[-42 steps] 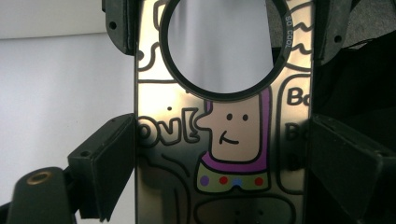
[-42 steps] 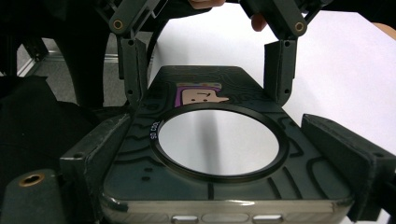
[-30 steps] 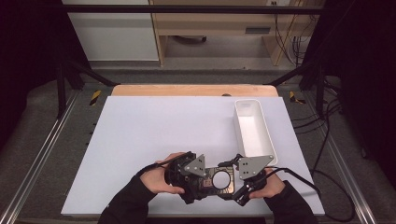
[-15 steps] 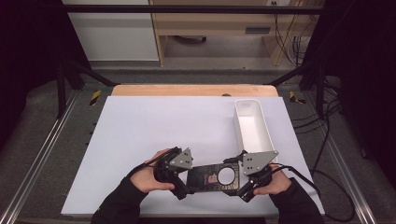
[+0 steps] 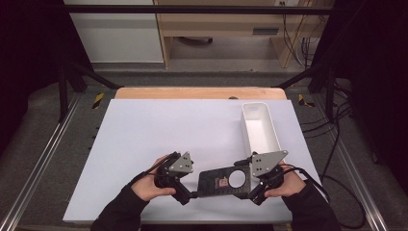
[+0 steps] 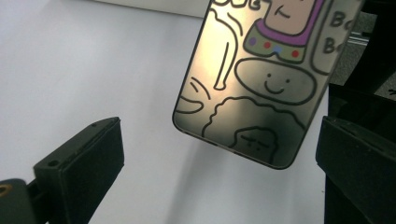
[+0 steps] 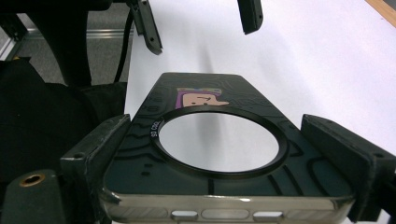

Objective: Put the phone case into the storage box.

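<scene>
A dark translucent phone case (image 5: 223,182) with cartoon drawings and a round ring sits near the table's front edge. My right gripper (image 5: 254,191) is shut on its right end; in the right gripper view the case (image 7: 219,140) lies between both pads (image 7: 100,149). My left gripper (image 5: 188,196) stands just off the case's left end, and its jaws have just been opening. In the left gripper view the case (image 6: 252,88) hovers ahead of the wide jaws, clear of both pads (image 6: 81,163). The left gripper's fingertips (image 7: 150,30) show beyond the case.
A long white bin (image 5: 260,127) stands at the right of the white table sheet (image 5: 159,130), just beyond my right hand. A wooden strip (image 5: 192,93) runs along the far edge. Metal rails and cables flank the table.
My left gripper has let go of the case and drawn back to the left. The case stays in the right gripper, now lying flatter and more in the open.
</scene>
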The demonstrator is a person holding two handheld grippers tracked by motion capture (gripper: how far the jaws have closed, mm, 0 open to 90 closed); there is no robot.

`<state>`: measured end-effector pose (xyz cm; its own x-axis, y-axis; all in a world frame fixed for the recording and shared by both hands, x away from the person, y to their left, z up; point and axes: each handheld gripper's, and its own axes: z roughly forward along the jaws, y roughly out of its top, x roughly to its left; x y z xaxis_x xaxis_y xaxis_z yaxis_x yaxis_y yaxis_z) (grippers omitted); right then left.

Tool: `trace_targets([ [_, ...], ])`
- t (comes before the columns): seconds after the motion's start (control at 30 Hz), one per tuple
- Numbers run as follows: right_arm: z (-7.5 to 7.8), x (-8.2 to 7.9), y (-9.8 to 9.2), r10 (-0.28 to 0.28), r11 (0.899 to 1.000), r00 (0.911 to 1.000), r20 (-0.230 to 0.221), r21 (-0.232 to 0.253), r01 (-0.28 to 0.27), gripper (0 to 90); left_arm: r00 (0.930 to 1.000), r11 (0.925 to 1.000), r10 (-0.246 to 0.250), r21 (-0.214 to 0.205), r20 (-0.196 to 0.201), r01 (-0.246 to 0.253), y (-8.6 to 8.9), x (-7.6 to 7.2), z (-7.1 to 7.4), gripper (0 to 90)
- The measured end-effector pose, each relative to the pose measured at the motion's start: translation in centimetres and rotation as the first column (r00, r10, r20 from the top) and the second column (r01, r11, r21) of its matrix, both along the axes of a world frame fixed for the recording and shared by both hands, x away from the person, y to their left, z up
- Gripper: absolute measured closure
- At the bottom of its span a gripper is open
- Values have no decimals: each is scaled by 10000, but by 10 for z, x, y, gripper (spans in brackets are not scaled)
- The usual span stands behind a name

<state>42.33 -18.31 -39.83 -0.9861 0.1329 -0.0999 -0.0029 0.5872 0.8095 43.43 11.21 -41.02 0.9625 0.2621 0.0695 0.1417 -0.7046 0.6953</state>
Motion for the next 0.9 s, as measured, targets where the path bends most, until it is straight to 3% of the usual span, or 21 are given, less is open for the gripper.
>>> trace_targets([
  [0.2,9,3,2,48,9994,10000,25,-334,-48,119,9995,9993,269,-256,-138,-272,2,0,-4,0],
  [0.33,13,5,4,89,9979,10000,21,-639,-87,119,9988,9995,165,-244,-454,-176,3,-1,-4,0],
  [0.63,21,8,12,289,9940,9996,54,-1059,-282,120,9972,9997,-205,-132,-718,196,-1,-4,0,3],
  [0.9,24,10,17,371,9910,9993,-70,-1283,-377,120,9979,9996,-278,-8,-585,278,-7,-4,3,1],
])
